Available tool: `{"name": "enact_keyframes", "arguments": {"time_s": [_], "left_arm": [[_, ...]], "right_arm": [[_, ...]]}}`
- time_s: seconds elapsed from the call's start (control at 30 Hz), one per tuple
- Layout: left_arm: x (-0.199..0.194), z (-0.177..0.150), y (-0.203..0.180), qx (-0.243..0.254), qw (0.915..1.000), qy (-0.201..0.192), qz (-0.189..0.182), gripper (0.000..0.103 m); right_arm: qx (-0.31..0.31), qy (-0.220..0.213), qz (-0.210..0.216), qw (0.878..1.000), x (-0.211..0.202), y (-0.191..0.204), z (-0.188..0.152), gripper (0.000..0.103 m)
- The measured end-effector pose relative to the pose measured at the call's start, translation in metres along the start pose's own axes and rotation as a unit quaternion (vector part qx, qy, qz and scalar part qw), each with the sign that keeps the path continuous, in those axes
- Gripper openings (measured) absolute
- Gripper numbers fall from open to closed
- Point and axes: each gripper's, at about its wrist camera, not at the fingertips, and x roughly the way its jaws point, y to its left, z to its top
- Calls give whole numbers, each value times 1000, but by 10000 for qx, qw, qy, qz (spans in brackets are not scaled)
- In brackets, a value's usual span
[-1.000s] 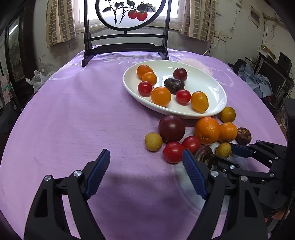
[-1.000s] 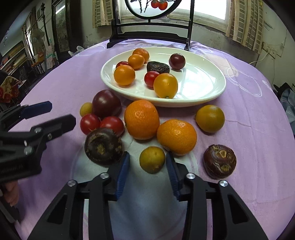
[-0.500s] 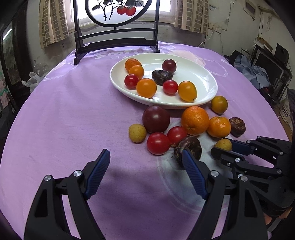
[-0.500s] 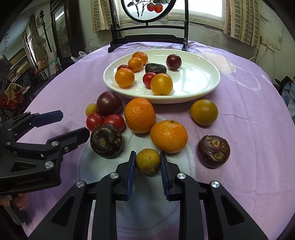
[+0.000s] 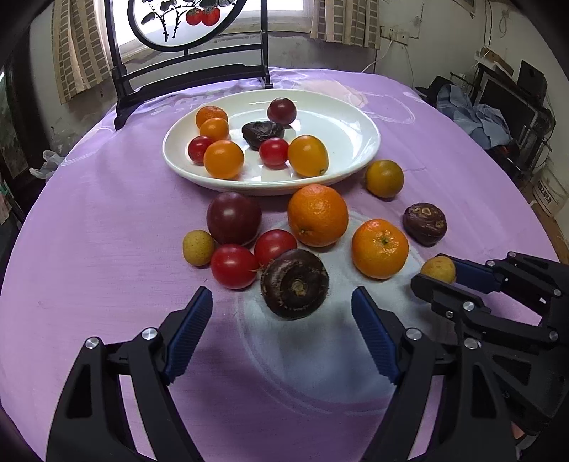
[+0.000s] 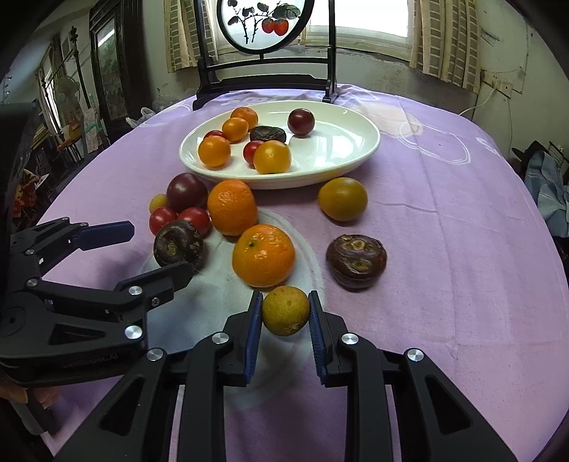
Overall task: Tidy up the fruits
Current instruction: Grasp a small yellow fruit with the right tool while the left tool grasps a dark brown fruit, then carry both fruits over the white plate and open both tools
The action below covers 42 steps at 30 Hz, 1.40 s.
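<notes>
The right tool [image 6: 285, 312] is clenched on a small yellow fruit [image 6: 285, 311], its 2 blue pads touching the fruit's sides, near the front edge of the worktop [image 6: 462, 248], which wears a purple cloth. The left tool [image 5: 281, 330] is released, its pads spread wide on either side of a dark brown fruit [image 5: 294, 283] that lies just ahead of them, apart from both pads. Touching that dark fruit are 2 red tomatoes [image 5: 234, 266], with a dark purple plum [image 5: 233, 218] and another small yellow fruit [image 5: 198, 247] just beside them. A large orange [image 5: 317, 215] sits just in front of the white plate [image 5: 352, 124], and a smaller orange [image 5: 379, 248] lies nearer the front edge, just beside the held fruit. Toward the right edge rest a yellow-orange fruit [image 6: 342, 198] and a 2nd dark brown fruit [image 6: 356, 260], apart from each other. The plate, toward the back edge, holds 8 small fruits, orange, red and dark. Behind it stands a black-framed round screen [image 6: 265, 25].
</notes>
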Motion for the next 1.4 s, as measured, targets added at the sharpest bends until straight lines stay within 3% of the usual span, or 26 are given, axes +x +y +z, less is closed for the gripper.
{"name": "enact_keyframes", "arguments": {"time_s": [0.47,0.57,0.63,0.73,0.9,1.07,1.4], "left_arm": [[18,7,-12,-38,9997,105,222,77],[17,7,-12,-22,9995,66,308,69],[15,7,-10,0,9994,43,329,56],[11,6,-5,-2,9999,24,127,43],[2,1,-2,-25,10000,25,-27,43],[-29,0,0,92,9993,-284,-215,43],[-51,53,18,81,9963,-853,-58,43]], "right_arm": [[69,-176,7,9998,-13,-13,-7,26],[87,-211,11,9997,-13,-14,-7,26],[95,-235,32,9997,-13,-14,-7,26],[108,-245,84,9996,-12,-14,-8,26],[119,-346,123,9993,-16,-12,-7,26],[100,-535,161,9984,-27,-10,-3,26],[-284,-1068,214,9936,-48,0,41,26]]}}
